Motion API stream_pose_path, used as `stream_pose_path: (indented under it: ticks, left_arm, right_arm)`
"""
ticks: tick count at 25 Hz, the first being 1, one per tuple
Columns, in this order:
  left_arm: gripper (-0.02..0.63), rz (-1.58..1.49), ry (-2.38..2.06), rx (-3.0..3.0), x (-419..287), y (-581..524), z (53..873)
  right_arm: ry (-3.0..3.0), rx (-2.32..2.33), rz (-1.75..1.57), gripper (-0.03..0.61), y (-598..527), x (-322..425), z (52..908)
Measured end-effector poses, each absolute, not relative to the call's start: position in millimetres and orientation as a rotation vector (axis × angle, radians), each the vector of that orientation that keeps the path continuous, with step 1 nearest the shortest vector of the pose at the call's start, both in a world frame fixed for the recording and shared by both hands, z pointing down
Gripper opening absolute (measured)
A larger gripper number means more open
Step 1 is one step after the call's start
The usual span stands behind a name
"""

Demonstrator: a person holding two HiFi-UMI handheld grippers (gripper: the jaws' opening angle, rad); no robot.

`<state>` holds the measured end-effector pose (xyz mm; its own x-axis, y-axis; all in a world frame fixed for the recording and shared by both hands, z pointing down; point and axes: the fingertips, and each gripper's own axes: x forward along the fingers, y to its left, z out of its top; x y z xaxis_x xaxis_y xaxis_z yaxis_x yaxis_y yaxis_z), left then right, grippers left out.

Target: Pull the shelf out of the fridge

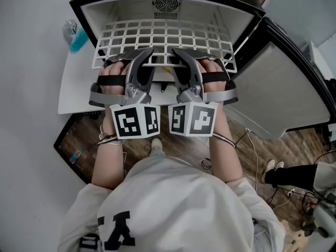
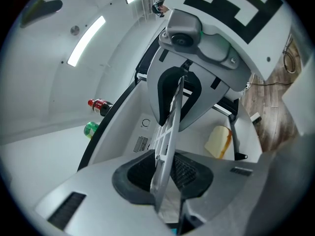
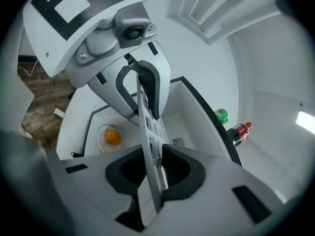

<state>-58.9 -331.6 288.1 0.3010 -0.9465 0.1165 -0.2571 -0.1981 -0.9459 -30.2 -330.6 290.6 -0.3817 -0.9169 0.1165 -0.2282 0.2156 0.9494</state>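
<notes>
Both grippers are clamping the front edge of the shelf right now: left gripper is biting it a bit left of middle, right gripper is holding on just beside it, each squeezing the thin edge between black ribbed pads. Shelf is lying flat in the open fridge, stretching off toward 12 o'clock from the fingers. It's looking like a white wire grid, square cells, smooth coating. Fridge is showing smooth white walls, a black rim and a round vent at 12 o'clock
</notes>
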Motion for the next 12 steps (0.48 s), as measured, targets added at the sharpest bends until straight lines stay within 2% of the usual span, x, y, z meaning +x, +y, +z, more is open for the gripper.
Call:
stream_pose_path:
  ticks: [12]
  left_arm:
    - [0.074, -0.952, 1.124, -1.647, -56, -314, 288]
  right_arm:
    - [-1.768, 1.066, -1.212, 0.080, -313, -28, 291]
